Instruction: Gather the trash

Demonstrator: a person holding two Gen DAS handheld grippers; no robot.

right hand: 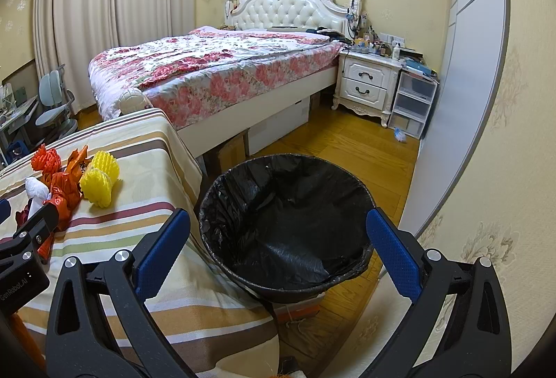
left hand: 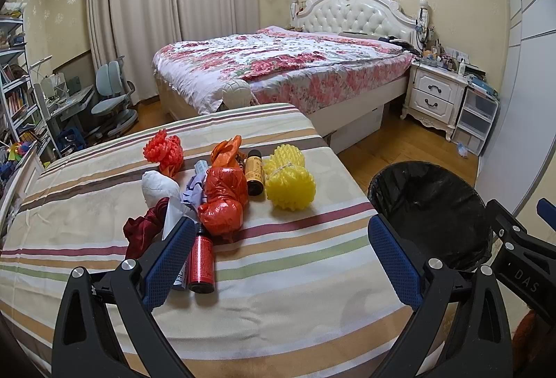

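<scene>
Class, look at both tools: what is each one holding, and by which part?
Nothing is held. The left tool is open above the striped table, and the right tool is open over the black-lined bin.

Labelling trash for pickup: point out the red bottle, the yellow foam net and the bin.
red bottle (left hand: 201, 261), left wrist view, middle of its body.
yellow foam net (left hand: 290, 187), left wrist view, front lump.
bin (right hand: 222, 259), right wrist view, left outer wall.
</scene>
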